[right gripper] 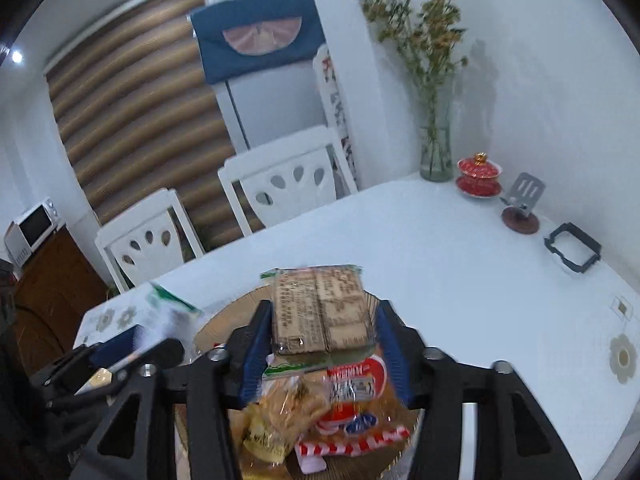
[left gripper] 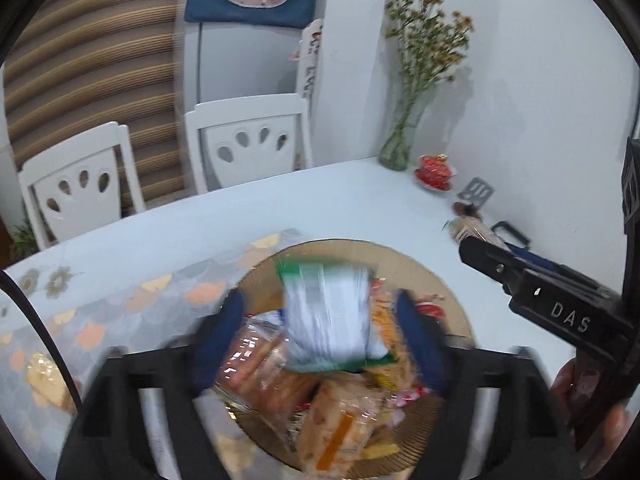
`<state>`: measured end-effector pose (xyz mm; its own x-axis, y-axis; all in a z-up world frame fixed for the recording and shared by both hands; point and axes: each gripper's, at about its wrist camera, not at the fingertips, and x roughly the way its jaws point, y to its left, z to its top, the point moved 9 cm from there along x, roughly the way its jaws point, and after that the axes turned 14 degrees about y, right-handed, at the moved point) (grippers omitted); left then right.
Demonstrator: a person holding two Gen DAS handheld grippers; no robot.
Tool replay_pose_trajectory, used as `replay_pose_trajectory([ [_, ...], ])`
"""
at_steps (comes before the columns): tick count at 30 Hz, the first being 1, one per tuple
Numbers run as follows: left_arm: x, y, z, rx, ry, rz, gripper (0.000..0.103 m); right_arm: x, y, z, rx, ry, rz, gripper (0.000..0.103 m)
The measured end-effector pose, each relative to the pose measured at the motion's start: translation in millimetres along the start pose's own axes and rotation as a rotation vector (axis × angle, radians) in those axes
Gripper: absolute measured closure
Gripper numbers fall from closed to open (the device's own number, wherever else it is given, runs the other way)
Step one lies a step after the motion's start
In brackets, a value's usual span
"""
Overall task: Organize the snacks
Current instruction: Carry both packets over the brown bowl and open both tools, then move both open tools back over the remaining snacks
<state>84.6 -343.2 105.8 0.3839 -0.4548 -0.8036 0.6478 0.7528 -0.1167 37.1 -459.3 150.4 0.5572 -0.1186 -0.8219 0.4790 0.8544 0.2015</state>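
Both my tongs hang over the snack-filled plate on the white tabletop (right gripper: 460, 248).

The round woven plate (left gripper: 440, 276) sits near the tabletop's front edge, heaped with wrapped snacks (right gripper: 320, 408). My left tongs (left gripper: 320, 336) stand apart, a green-and-white packet (left gripper: 328, 312) between the blue pads; it is blurred, and it seems clear of both pads. My right tongs (right gripper: 324, 340) stand apart too, with a brown printed packet (right gripper: 320, 312) lying between the fingers; I cannot tell whether the pads touch it. Further back by the wall stand a glass vase of dried flowers (right gripper: 436, 152) and a red lidded cup (right gripper: 479, 176).
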Motion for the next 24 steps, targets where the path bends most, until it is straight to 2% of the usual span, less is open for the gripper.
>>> replay_pose_trajectory([
  [3, -11.3, 10.4, -11.1, 0.002, -0.014, -0.016, 0.021, 6.4, -2.2, -3.8, 0.012, 0.019, 0.059, 0.042],
  [5, -21.3, 23.9, -22.0, -0.009, -0.024, 0.004, 0.021, 5.5, -2.0, -11.8, 0.004, 0.019, 0.066, 0.042],
  [9, -45.9, 60.6, -52.0, -0.07, -0.033, 0.012, 0.021, -2.9, 20.1, -34.2, -0.057, 0.042, 0.131, 0.042],
  [13, -75.9, 120.1, -99.3, -0.161, -0.029, 0.089, 0.021, -32.1, 73.8, -56.6, -0.209, 0.026, 0.186, 0.042],
  [15, -92.5, 153.9, -126.7, -0.206, -0.036, 0.182, 0.021, -48.3, 102.5, -65.5, -0.285, -0.005, 0.215, 0.041],
  [17, -108.9, 192.8, -158.9, -0.279, -0.034, 0.255, 0.021, -64.1, 141.2, -81.8, -0.378, -0.035, 0.256, 0.03],
  [18, -113.7, 208.2, -171.7, -0.317, -0.032, 0.264, 0.021, -67.5, 156.3, -89.0, -0.409, -0.04, 0.276, 0.019],
  [19, -117.6, 223.1, -186.0, -0.357, -0.04, 0.257, 0.021, -67.9, 174.9, -101.4, -0.445, -0.038, 0.303, 0.016],
  [21, -114.0, 251.6, -216.9, -0.43, -0.034, 0.257, 0.021, -51.1, 217.0, -138.8, -0.534, 0.011, 0.349, 0.016],
  [24, -87.7, 289.0, -258.3, -0.523, 0.057, 0.335, 0.024, -0.5, 259.8, -193.5, -0.651, 0.119, 0.323, 0.016],
])
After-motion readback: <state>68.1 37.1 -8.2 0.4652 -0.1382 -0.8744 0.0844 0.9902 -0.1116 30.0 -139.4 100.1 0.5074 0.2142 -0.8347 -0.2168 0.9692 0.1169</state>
